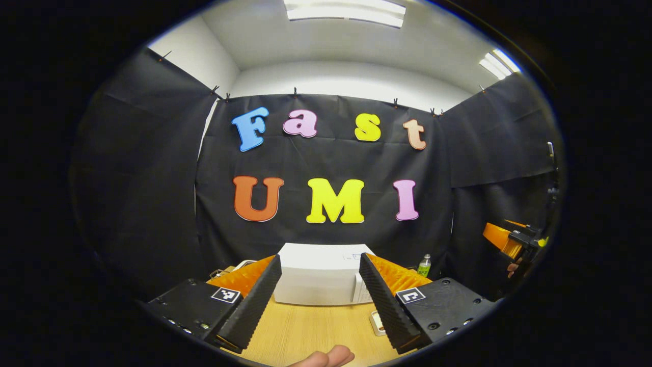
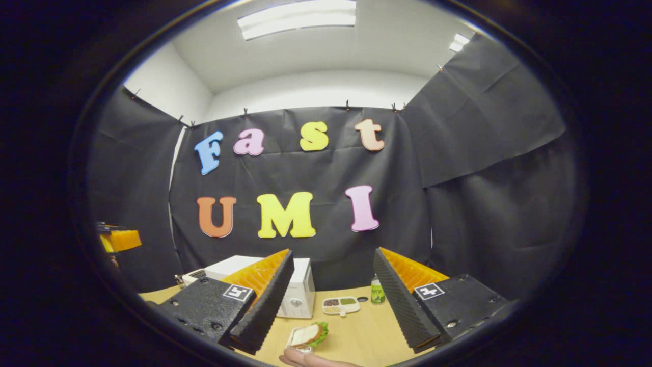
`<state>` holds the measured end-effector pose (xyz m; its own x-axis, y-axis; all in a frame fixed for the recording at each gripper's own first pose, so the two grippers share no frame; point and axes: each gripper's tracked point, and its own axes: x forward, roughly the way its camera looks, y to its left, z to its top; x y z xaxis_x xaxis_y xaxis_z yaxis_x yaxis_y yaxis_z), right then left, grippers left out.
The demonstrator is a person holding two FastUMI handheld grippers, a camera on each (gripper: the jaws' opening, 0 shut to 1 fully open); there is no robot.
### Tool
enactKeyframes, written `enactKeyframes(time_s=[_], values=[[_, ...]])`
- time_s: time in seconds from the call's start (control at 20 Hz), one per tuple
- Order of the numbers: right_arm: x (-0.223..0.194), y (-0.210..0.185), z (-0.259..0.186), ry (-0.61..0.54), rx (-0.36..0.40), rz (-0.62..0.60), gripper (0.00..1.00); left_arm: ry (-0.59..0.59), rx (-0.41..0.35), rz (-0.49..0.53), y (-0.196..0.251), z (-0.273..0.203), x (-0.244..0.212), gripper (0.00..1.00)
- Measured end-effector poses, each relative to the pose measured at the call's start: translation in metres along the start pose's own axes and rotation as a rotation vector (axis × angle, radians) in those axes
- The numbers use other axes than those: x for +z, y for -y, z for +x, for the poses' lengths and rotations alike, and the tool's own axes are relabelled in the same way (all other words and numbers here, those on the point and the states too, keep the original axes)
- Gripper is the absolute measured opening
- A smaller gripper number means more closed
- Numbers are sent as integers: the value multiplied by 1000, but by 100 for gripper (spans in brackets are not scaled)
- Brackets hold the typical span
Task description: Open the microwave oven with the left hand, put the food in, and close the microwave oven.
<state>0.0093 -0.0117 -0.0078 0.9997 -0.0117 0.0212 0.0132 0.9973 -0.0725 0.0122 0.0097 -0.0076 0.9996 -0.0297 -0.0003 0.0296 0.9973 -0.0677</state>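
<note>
left gripper view has the left claw point(image 1: 320, 300) spread wide before the boxy white microwave oven point(image 1: 321, 280), door shut, on the pale wooden table point(image 1: 316, 331). right claw point(image 2: 328, 306) also spread; nearer than the oven, a sandwich in a clear tray point(image 2: 308, 335), likely light and squashy; grip the tray rim.

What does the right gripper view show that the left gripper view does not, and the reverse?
Right gripper view: a lettuce sandwich in a clear tray and a white divided snack tray. Left gripper view: the white microwave oven's front, face on, plus a half-hidden white item, unidentifiable. Shared: the microwave, a green bottle, the light wooden table.
</note>
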Motion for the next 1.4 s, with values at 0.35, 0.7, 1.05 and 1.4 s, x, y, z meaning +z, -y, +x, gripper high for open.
enactKeyframes(time_s=[0.35, 0.7, 1.05, 1.4], values=[[-11, 10, 14, 9, 17, 35, 100, 34, 18, -27, -9, 23, -1, 95], [-39, 57, 44, -16, -20, 9, 100, 53, 2, -125, 2, 106, -26, 94], [-57, 110, 67, -31, -76, -11, 100, -103, 0, -160, 20, 233, -128, 94], [-81, 162, 83, -41, -150, -35, 90, -170, -77, -188, 68, 295, -200, 94]])
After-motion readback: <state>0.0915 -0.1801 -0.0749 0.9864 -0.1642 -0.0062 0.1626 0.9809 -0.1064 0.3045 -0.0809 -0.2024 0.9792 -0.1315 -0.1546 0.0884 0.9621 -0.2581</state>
